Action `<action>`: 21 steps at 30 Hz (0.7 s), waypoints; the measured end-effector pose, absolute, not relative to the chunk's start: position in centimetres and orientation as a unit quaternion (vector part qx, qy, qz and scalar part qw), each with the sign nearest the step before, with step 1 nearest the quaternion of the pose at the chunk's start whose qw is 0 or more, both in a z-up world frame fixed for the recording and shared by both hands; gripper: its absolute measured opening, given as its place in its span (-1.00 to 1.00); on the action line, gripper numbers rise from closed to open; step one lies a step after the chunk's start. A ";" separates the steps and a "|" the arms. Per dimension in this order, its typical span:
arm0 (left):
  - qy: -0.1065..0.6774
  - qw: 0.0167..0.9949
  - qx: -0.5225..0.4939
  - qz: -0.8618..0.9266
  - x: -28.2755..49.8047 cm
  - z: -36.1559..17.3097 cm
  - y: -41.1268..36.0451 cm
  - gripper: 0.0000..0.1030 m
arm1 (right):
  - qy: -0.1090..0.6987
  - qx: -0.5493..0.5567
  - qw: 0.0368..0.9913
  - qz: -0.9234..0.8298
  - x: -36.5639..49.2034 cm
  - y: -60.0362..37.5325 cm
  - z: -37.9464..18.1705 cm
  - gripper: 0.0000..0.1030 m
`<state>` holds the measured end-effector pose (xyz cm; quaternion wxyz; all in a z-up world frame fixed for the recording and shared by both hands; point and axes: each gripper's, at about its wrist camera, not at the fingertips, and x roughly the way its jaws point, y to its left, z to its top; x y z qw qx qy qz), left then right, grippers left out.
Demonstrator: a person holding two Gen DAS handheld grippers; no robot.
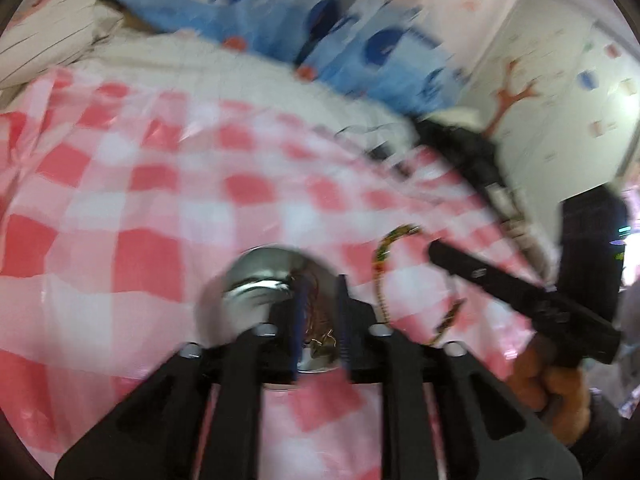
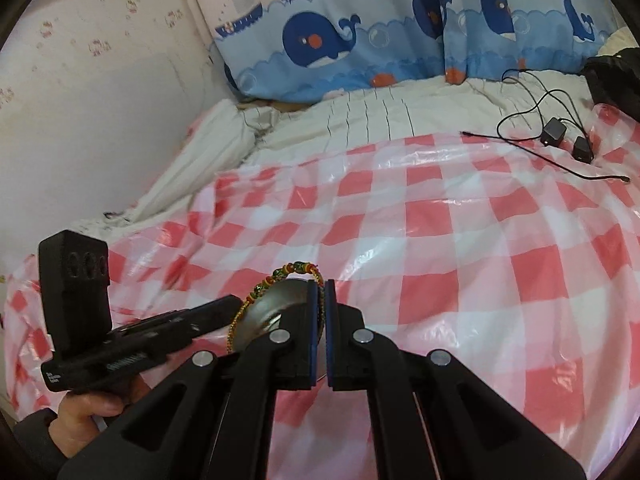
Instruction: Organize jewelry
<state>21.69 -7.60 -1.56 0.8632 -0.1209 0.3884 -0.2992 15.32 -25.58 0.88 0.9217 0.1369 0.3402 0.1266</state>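
– Dangling from your right gripper (image 2: 322, 286), the beaded bracelet (image 2: 280, 271) hangs as 1 loop just above the steel bowl (image 2: 276, 304). That claw is pressed together on the beads.

– And the left gripper (image 1: 320, 292)?

– Spread, nothing between its 2 fingers. It's right over the bowl, with the tangled chains (image 1: 320, 320) showing through the gap.

– What could go wrong for you here?

– It's a thin pinch on round beads. Swing your hand and the loop may slip out onto the checked cloth (image 2: 440, 220). It could also catch the left claw, which sits just beside it, or knock the bowl's rim and tip it.

– Pose?

– Both your grippers tilt downward, converging on the bowl from either side.
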 end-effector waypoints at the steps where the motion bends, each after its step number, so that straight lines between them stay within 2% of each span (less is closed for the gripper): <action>1: 0.396 0.867 -0.111 -0.281 21.9 -1.6 -7.4 -0.34 | 0.345 0.131 0.921 0.126 15.8 -25.2 0.5 -0.93; 2: 0.393 0.872 -0.107 -0.273 21.8 -1.4 -7.1 -0.24 | 0.348 0.126 0.920 0.126 16.0 -24.9 0.3 -0.93; 9: 0.359 0.903 -0.052 -0.231 18.2 1.5 -3.1 0.03 | 0.372 0.096 0.913 0.134 18.7 -21.7 -0.8 -0.91; 11: 0.355 0.907 -0.044 -0.222 16.5 2.0 -2.2 0.12 | 0.389 0.086 0.909 0.122 19.3 -21.0 -1.6 -0.66; 12: 0.355 0.908 -0.046 -0.219 15.3 2.1 -1.5 0.16 | 0.386 0.089 0.911 0.111 18.8 -21.2 -1.7 -0.37; 17: 0.362 0.909 -0.054 -0.202 11.3 1.4 -0.1 0.35 | 0.378 0.100 0.915 0.100 13.3 -23.2 -0.5 -0.33; 21: 0.373 0.907 -0.044 -0.190 8.0 0.4 -0.5 0.41 | 0.392 0.122 0.908 0.088 6.5 -25.2 -0.9 -0.13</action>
